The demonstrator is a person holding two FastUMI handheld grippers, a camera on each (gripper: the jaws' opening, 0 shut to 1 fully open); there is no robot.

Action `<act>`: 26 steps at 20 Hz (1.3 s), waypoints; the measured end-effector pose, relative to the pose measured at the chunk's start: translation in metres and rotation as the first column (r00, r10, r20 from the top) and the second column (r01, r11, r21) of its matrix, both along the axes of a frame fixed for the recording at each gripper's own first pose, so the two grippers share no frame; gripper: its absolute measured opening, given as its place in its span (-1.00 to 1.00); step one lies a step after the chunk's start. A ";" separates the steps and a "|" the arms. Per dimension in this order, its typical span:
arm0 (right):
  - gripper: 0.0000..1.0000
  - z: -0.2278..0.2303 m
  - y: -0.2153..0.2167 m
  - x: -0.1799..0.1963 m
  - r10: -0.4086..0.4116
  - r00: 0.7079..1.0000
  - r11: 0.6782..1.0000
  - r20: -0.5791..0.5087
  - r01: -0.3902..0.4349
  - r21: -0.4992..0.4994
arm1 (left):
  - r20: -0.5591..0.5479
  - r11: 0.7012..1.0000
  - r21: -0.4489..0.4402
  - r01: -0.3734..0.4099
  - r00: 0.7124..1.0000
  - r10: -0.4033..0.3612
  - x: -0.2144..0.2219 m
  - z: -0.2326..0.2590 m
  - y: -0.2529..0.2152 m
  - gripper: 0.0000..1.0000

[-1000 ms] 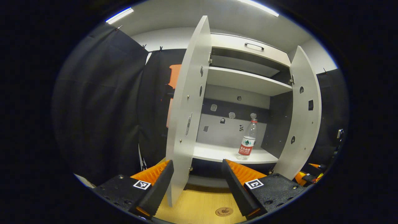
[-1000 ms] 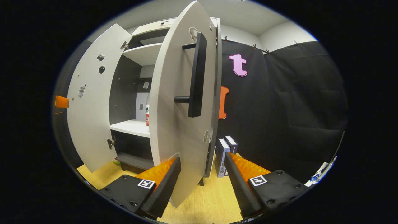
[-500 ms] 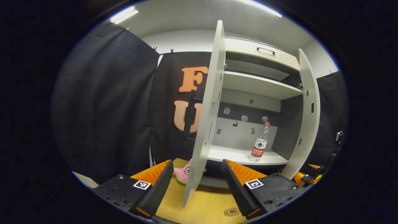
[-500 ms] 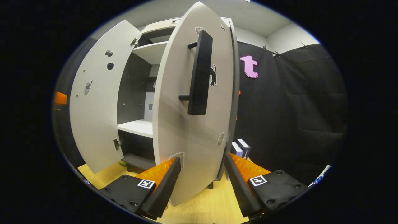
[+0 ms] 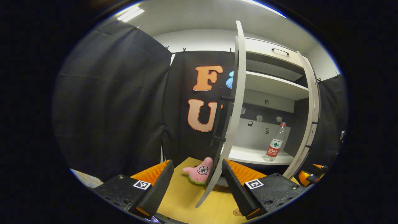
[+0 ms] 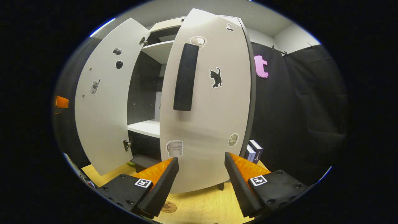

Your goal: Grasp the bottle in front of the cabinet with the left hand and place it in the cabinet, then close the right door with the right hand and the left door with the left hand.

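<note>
The clear water bottle with a red label stands upright on the white cabinet's lower shelf, near its right side. In the left gripper view the left door is seen edge-on, its lower edge just ahead of my open left gripper, which holds nothing. The right door is swung partway shut. In the right gripper view its outer face, with a black handle, stands close in front of my open right gripper. The left door stands wide open.
A pink star plush toy lies on the wooden table by the left door's foot. Two small boxes stand right of the cabinet. A round coaster lies near the table's front. Black cloth walls surround the booth.
The right door has swung further toward shut, and its outer face now fronts the right gripper. The left gripper has moved left, so the left door now shows edge-on.
</note>
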State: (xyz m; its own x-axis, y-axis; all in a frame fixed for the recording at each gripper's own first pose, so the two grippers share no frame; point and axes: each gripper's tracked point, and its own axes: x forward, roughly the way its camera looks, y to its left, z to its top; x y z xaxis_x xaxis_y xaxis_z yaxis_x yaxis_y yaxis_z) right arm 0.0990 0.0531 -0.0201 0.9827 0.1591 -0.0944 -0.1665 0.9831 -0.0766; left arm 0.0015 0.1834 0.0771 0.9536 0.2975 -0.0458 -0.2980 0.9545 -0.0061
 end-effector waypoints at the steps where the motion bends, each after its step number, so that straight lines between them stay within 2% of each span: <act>1: 0.97 0.003 -0.001 -0.001 0.001 1.000 1.000 0.002 -0.001 -0.002 | -0.001 1.000 0.000 -0.008 1.000 0.008 -0.001 -0.003 0.004 0.90; 3: 0.89 0.007 0.000 -0.004 0.007 1.000 1.000 0.005 -0.007 -0.002 | 0.000 1.000 -0.002 -0.019 1.000 0.019 -0.001 -0.004 0.014 0.90; 4: 0.97 0.010 0.001 -0.006 0.012 1.000 1.000 0.007 -0.012 0.005 | 0.000 1.000 -0.002 -0.026 1.000 0.026 0.000 -0.005 0.018 0.90; 8: 0.97 0.026 -0.004 -0.014 0.016 1.000 1.000 0.014 -0.016 0.020 | -0.007 0.999 0.013 -0.044 0.999 0.044 0.001 -0.010 0.034 0.90; 9: 0.89 0.030 -0.006 -0.015 0.013 1.000 1.000 0.018 -0.013 0.014 | -0.008 0.999 0.008 -0.042 0.999 0.042 0.002 -0.013 0.035 0.90; 10: 0.97 0.034 -0.008 -0.017 0.009 1.000 1.000 0.026 -0.009 0.007 | -0.010 0.999 0.001 -0.038 0.999 0.038 0.004 -0.016 0.036 0.90; 13: 0.96 0.046 -0.010 -0.021 -0.003 0.999 1.000 0.049 0.003 0.002 | -0.032 0.999 -0.012 -0.039 0.999 0.038 0.011 -0.029 0.037 0.90; 19: 0.89 0.061 -0.020 -0.030 -0.017 0.998 1.000 0.061 0.017 0.010 | -0.055 0.999 -0.034 -0.011 0.998 0.009 0.019 -0.042 0.029 0.90; 21: 0.97 0.064 -0.023 -0.032 -0.021 0.999 1.000 0.049 0.020 0.018 | -0.058 0.999 -0.041 0.002 0.998 -0.004 0.019 -0.042 0.027 0.94; 22: 0.89 0.067 -0.025 -0.033 -0.022 0.999 0.999 0.050 0.021 0.026 | -0.062 0.999 -0.040 0.009 0.998 -0.012 0.020 -0.043 0.027 0.90; 23: 0.89 0.069 -0.028 -0.034 -0.025 0.998 0.999 0.053 0.024 0.033 | -0.070 0.999 -0.038 0.017 0.997 -0.019 0.020 -0.045 0.025 0.94; 24: 0.89 0.071 -0.031 -0.033 -0.031 0.998 0.999 0.061 0.029 0.036 | -0.079 0.999 -0.035 0.021 0.997 -0.024 0.023 -0.048 0.026 0.90; 26: 0.97 0.071 -0.038 -0.031 -0.047 0.997 0.999 0.068 0.045 0.028 | -0.095 0.999 -0.027 0.020 0.995 -0.023 0.025 -0.051 0.027 0.90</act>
